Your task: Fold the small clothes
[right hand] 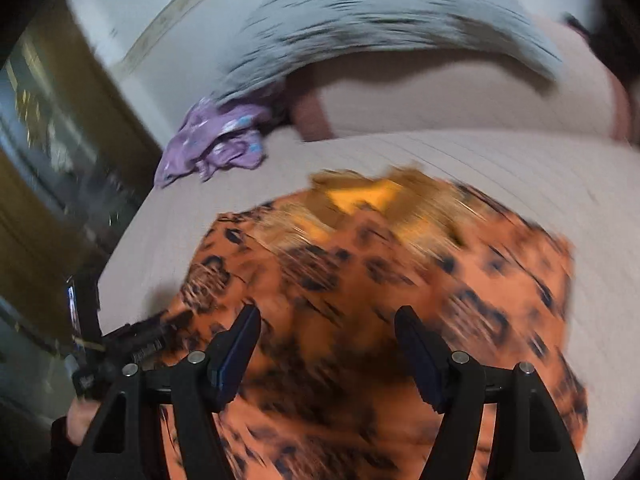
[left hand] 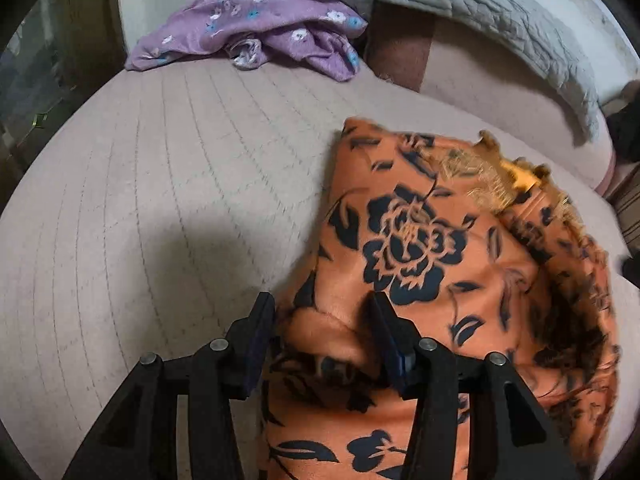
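The orange floral garment [left hand: 432,264] lies on the bed [left hand: 160,200], directly beneath both tools. The left tool [left hand: 320,320] stands half open, straddling a raised fold without gripping. The right tool [right hand: 328,332] stands wide, empty, positioned above the cloth.

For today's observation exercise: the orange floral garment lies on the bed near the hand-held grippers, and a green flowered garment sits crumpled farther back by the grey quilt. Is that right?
One detail is wrong: the crumpled garment farther back is purple with small flowers, not green. The left wrist view shows it clearly. The rest holds: the orange floral garment lies on the bed, and the grey quilt sits behind.
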Demonstrator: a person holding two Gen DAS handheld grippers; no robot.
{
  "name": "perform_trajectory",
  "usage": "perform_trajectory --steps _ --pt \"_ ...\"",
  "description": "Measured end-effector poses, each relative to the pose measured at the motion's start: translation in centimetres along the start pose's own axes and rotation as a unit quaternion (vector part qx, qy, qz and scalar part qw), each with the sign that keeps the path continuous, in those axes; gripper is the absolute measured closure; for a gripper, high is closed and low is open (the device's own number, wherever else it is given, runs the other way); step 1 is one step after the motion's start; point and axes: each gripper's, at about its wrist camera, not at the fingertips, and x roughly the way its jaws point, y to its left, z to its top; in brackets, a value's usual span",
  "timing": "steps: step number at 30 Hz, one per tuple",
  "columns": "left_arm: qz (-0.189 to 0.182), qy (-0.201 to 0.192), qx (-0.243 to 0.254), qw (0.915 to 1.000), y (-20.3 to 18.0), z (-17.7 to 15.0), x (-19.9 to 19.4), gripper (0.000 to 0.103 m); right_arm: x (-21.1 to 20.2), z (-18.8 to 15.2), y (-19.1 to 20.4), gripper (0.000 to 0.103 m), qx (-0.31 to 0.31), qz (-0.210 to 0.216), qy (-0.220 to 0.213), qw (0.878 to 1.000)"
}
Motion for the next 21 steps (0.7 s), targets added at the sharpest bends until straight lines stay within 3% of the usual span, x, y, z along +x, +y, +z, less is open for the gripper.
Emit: perform_trajectory --steps 4,7,8,9,12,14,21 --pt "0.008 -0.014 -0.003 0.9999 0.9 0.3 -0.5 0.051 6.4 2.6 3.8 0.03 -0.034 -0.034 0.048 0.998" --pt "-0.021 0.0 -0.01 0.9997 1.3 0.4 0.1 0.056 11.5 2.9 4.7 0.032 -0.046 -0.084 0.098 0.991" --pt "-0.023 -0.001 -0.007 0.9997 1.2 0.5 0.1 0.059 12.9 2.7 4.4 0.035 -0.04 -0.096 0.122 0.987" --pt "-0.029 -0.004 -0.002 0.9996 1.1 0.5 0.1 0.068 13.6 2.5 3.9 0.051 -0.028 -0.108 0.131 0.985" --pt "-0.037 -0.012 0.001 0.9992 0.7 0.8 0.0 0.083 12.1 2.6 2.6 0.097 -0.002 -0.108 0.118 0.987" --pt "-0.034 -0.02 0.007 0.9992 0.4 0.8 -0.5 0.087 9.9 2.4 1.0 0.097 0.01 -0.114 0.114 0.987" --pt "-0.032 -0.04 0.012 0.9986 0.3 0.9 -1.6 0.093 -2.4 -1.1 -7.2 0.098 0.088 -0.119 0.025 0.989"
